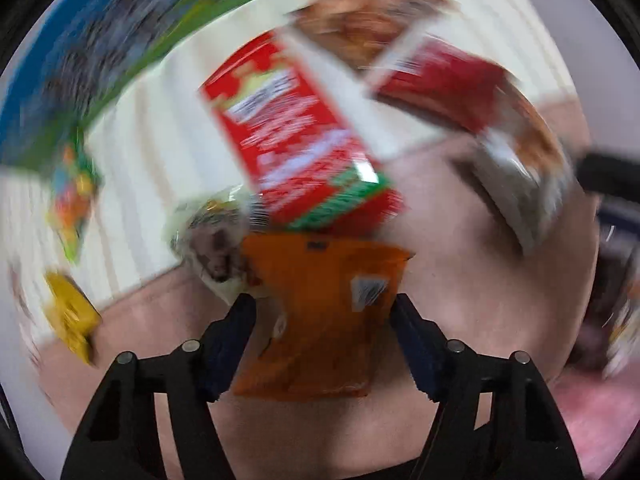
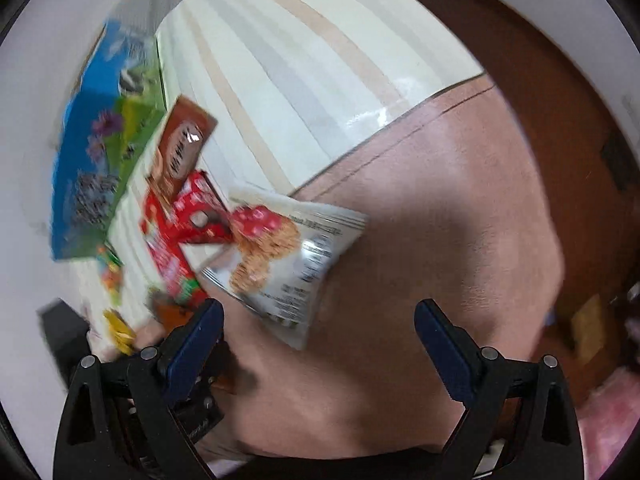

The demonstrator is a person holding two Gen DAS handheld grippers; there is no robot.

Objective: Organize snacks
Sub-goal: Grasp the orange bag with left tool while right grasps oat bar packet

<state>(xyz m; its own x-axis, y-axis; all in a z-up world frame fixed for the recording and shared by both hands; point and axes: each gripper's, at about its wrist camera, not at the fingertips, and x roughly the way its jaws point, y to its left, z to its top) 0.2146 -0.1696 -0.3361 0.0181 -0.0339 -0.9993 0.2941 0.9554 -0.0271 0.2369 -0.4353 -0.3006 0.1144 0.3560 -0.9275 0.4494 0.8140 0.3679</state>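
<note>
left gripper (image 1: 323, 312) clamps the orange packet (image 1: 320, 320) | red box (image 1: 296, 128) right behind it | right gripper (image 2: 318, 320) spread wide, holding nothing | only its view shows the white cookie bag (image 2: 288, 260) clearly

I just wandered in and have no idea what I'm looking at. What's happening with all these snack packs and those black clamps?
A person is sorting snacks with a hand-held gripper in each hand. The left gripper has an orange packet between its fingers, apparently gripped, just in front of a red box. The right gripper is wide open and holds nothing; a silvery cookie bag lies just ahead of it on the pinkish surface. More boxes sit behind, including a big blue and green one. The pictures are blurred by motion.
</note>
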